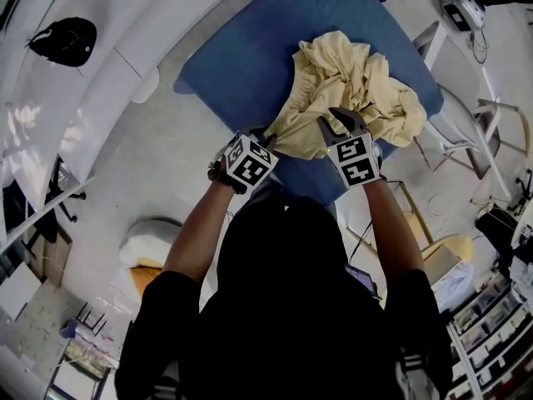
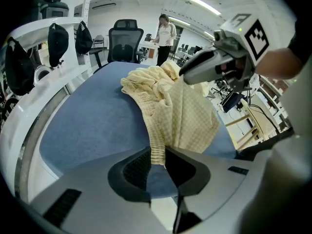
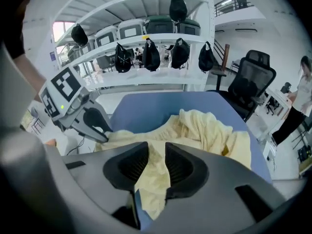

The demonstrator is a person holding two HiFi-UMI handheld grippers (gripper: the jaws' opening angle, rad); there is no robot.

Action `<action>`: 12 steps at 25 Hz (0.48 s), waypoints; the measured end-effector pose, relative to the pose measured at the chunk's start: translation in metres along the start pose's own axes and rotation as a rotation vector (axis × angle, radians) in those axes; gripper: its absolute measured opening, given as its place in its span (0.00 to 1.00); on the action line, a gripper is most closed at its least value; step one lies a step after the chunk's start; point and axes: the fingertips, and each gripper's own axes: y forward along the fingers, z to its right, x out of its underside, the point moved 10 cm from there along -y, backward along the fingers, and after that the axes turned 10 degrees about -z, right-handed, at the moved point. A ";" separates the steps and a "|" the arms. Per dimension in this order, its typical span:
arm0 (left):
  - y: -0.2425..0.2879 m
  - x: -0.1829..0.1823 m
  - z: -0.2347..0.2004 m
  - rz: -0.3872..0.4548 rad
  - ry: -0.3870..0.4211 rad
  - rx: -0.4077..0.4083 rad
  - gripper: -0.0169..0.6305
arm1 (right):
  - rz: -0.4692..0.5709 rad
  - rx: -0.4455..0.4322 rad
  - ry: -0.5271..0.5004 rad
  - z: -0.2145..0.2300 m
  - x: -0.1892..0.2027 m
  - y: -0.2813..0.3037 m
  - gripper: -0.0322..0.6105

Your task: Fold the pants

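Pale yellow pants (image 1: 350, 82) lie crumpled on a blue table (image 1: 241, 65), bunched toward its far right. My left gripper (image 1: 268, 136) holds their near edge at the table's front. In the left gripper view the ribbed waistband (image 2: 157, 145) is pinched between the nearly closed jaws of the left gripper (image 2: 157, 162), and the cloth (image 2: 180, 106) rises from them to the heap. My right gripper (image 1: 337, 119) sits just to the right on the same edge. Its jaws (image 3: 156, 162) stand apart with loose cloth (image 3: 204, 128) in the gap and hanging below.
A black office chair (image 2: 126, 38) and a standing person (image 2: 165, 33) are beyond the table's far end. White shelves with black bags (image 3: 151, 52) run along the left side. Another chair (image 3: 251, 82), cables and a wooden frame (image 1: 500, 132) crowd the right.
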 end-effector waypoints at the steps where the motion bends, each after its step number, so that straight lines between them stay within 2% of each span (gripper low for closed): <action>1: 0.000 0.002 0.000 0.005 -0.014 0.002 0.18 | 0.004 -0.008 -0.025 0.001 -0.012 0.002 0.23; 4: 0.004 0.006 -0.004 0.011 -0.071 -0.013 0.18 | -0.055 -0.091 -0.146 0.001 -0.039 0.009 0.23; 7: 0.008 0.012 -0.016 0.006 -0.133 -0.055 0.18 | -0.142 -0.188 -0.264 0.003 -0.048 0.013 0.24; 9: 0.008 0.014 -0.023 0.006 -0.166 -0.074 0.18 | -0.132 -0.205 -0.295 0.013 -0.054 0.015 0.24; 12: 0.008 0.018 -0.029 -0.018 -0.170 -0.115 0.18 | -0.066 -0.174 -0.280 0.035 -0.073 0.025 0.20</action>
